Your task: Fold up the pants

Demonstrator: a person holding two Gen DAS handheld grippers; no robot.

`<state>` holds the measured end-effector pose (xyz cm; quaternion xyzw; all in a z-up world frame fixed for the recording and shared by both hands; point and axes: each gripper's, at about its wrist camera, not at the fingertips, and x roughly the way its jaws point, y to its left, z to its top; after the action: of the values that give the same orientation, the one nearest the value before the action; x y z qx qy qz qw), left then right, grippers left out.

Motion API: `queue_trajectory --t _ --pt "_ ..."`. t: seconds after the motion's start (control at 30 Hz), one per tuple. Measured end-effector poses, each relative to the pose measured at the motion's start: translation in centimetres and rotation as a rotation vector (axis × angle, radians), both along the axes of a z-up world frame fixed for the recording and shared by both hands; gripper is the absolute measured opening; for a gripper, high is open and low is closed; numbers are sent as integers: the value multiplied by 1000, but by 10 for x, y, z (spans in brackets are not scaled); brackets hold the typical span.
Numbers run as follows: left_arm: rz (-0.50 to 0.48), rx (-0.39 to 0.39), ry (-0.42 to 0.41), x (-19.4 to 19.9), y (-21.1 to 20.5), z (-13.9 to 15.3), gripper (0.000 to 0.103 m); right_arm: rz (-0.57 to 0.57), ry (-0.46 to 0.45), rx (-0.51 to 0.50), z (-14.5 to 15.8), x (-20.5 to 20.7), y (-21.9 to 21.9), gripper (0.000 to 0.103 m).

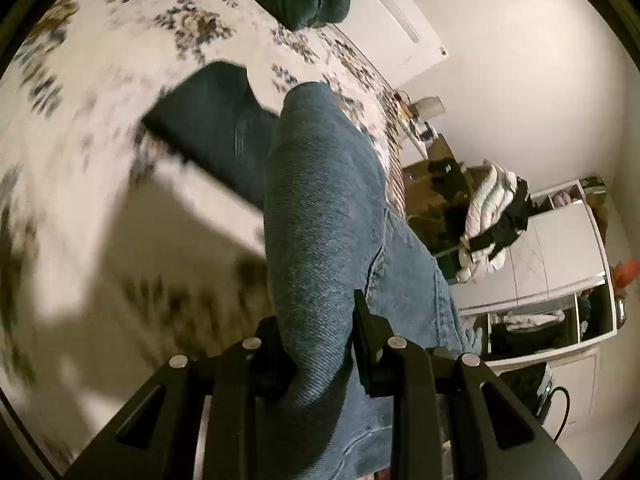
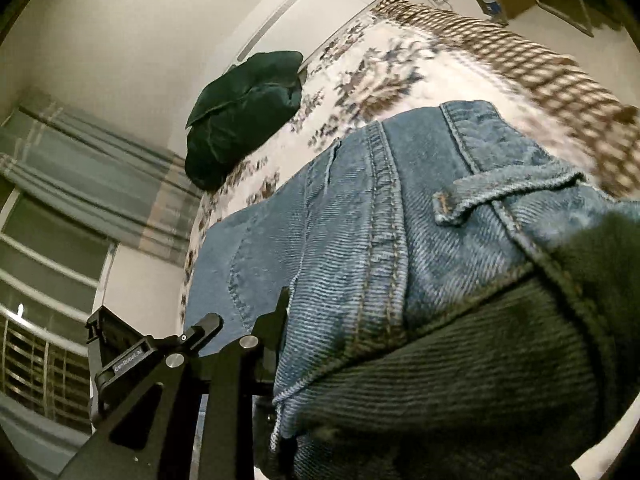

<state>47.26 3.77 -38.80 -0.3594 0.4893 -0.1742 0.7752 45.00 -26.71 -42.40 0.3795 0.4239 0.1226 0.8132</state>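
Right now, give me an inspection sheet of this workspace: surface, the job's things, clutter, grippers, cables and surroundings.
Surface: bed with floral cover, blurred by motion.
Job's things: blue jeans, lifted off the bed and held by both grippers.
Clutter: dark green cushion at the far end of the bed; a dark folded garment lies beside the jeans.
Grippers: left gripper shut on a jeans fold; right gripper mostly hidden by denim, apparently clamping it near the waistband.
Cables: one black cable by the white cabinet.
Surroundings: white cabinet with clothes piled on it; curtained window.
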Motion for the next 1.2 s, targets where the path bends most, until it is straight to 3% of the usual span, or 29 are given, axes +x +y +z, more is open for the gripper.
queue_trajectory --t 0.23,0.43,0.57,0.63,0.73,0.93,1.0,1.1,1.17,1.2 --pt "-7 15 12 144 52 -47 22 -42 11 27 -58 156 64 26" --pt "18 -3 34 220 77 -91 23 -56 14 37 -104 253 99 26" --pt "10 38 67 247 86 -117 23 -52 33 12 -141 297 116 26" --pt "3 35 119 254 94 -137 27 -46 52 2 -159 306 118 26" --pt "-12 2 136 250 102 -143 33 -23 81 5 -171 310 114 30" --pt "6 69 161 227 118 -128 40 28 201 -6 -173 296 97 56" --pt "5 129 161 220 120 -119 40 9 220 -41 -169 282 88 66" --pt "9 267 139 206 117 -102 41 -6 243 -93 -160 266 78 71" --pt "8 357 121 197 111 -92 43 -8 253 -180 -151 259 79 71" --pt "10 398 111 191 107 -86 49 -9 263 -230 -146 257 81 71"
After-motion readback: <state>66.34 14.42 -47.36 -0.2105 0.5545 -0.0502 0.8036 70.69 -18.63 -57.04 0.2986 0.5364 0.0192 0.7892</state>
